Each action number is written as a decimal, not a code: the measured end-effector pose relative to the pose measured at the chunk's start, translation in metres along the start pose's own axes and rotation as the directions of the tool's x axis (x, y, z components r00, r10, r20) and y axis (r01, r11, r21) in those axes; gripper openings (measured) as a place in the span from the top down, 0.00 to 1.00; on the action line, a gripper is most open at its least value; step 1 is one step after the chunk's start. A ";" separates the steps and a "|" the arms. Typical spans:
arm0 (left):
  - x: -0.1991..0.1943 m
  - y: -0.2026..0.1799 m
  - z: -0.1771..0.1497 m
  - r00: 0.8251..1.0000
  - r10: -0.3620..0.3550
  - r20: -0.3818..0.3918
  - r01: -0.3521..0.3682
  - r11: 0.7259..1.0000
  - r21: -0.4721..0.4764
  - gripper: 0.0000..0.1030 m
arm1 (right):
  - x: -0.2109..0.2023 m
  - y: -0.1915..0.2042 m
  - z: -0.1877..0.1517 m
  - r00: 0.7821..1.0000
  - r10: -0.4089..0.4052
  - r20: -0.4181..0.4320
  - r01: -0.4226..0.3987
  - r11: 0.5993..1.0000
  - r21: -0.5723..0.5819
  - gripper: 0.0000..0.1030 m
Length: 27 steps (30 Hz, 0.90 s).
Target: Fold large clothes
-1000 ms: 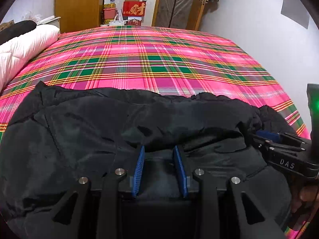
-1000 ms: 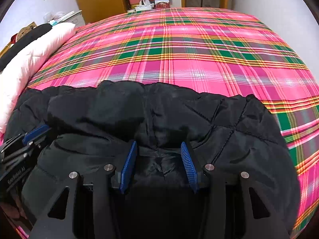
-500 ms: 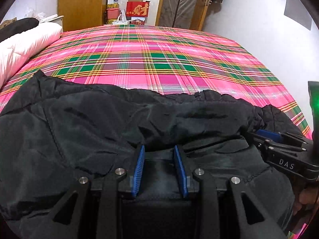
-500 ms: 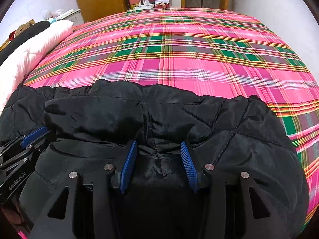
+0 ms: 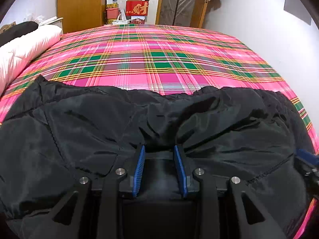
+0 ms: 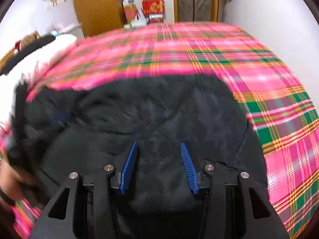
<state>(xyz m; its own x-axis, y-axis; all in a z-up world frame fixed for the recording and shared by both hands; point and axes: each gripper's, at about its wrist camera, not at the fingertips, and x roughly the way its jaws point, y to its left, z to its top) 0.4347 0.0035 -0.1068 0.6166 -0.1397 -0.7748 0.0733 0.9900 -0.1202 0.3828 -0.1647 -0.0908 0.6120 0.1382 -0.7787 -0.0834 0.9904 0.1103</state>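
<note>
A large black quilted jacket (image 5: 89, 123) lies bunched on the near part of a bed with a pink and green plaid cover (image 5: 155, 55). My left gripper (image 5: 159, 149) is shut on a fold of the jacket, with cloth pinched between its blue pads (image 5: 139, 165). The right gripper's blue tip (image 5: 305, 156) shows at the right edge of that view. In the blurred right wrist view my right gripper (image 6: 158, 146) is open above the jacket (image 6: 159, 107), its blue pads (image 6: 188, 165) apart with no cloth between them.
A white duvet with a black pillow (image 5: 22, 43) lies on the bed's left side. A wooden wardrobe (image 5: 79, 4), boxes (image 5: 135, 6) and a door stand beyond the far end. A white wall (image 5: 269, 25) runs along the right.
My right gripper has opened, let go of the jacket and moved quickly; its view is now blurred. My left gripper still holds its fold, and the jacket has shifted on the bed.
</note>
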 end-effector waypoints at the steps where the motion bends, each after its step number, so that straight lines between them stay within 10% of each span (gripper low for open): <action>1: -0.003 -0.002 0.002 1.000 0.006 -0.009 -0.006 1.000 0.004 0.67 | 0.007 -0.002 0.000 1.000 0.002 -0.016 -0.001 1.000 0.004 0.55; 10: -0.119 0.022 -0.026 0.993 -0.062 0.105 0.065 0.998 -0.025 0.68 | 0.031 -0.010 0.002 0.995 0.025 -0.098 -0.023 0.999 0.028 0.56; 23: -0.064 0.048 -0.073 0.999 -0.039 -0.012 0.038 0.997 -0.068 0.68 | 0.012 0.003 0.012 0.991 -0.047 -0.123 0.051 0.998 0.030 0.55; 27: -0.061 0.055 -0.073 0.998 -0.067 -0.016 0.065 0.993 -0.094 0.68 | -0.037 0.028 0.016 1.000 -0.011 0.009 0.011 1.000 0.026 0.55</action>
<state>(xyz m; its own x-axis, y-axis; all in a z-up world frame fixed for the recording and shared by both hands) 0.3444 0.0646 -0.1114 0.5973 -0.2057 -0.7752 0.0390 0.9729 -0.2281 0.3699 -0.1424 -0.0488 0.6197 0.1272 -0.7745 -0.0565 0.9915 0.1176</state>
